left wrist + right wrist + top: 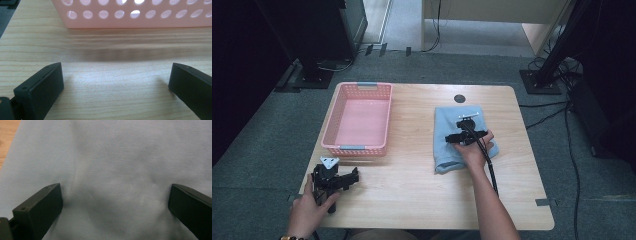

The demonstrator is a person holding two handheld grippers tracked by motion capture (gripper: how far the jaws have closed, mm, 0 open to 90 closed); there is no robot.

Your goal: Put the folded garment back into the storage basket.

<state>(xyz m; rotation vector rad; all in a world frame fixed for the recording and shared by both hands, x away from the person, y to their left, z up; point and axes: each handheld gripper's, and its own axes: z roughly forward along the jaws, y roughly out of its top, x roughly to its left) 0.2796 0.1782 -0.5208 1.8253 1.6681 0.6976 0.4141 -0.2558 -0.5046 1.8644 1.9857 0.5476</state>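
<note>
The light blue cloth (460, 137) lies folded on the wooden table (412, 195), at about 3 o'clock from the table's middle, and the pink basket (358, 117) stands well apart from it at about 10 o'clock. The right gripper (468, 131) sits low over the cloth, its 2 jaws spread wide with fabric (115, 175) between them and nothing pinched. The left gripper (334, 176) rests near the table's 7 o'clock corner, jaws also wide apart over bare wood, with the basket wall (135, 15) just ahead of it at 12 o'clock.

The likely next step is a pinch of the cloth, and that is where trouble could start. The jaws stand over the flat middle of the fabric rather than an edge or fold, so closing there may catch only the top layer or slip off altogether. A lift from 1 layer would let the fold fall open and drag across the table. The trailing cable (490, 167) crosses the cloth's near edge and could snag it.
</note>
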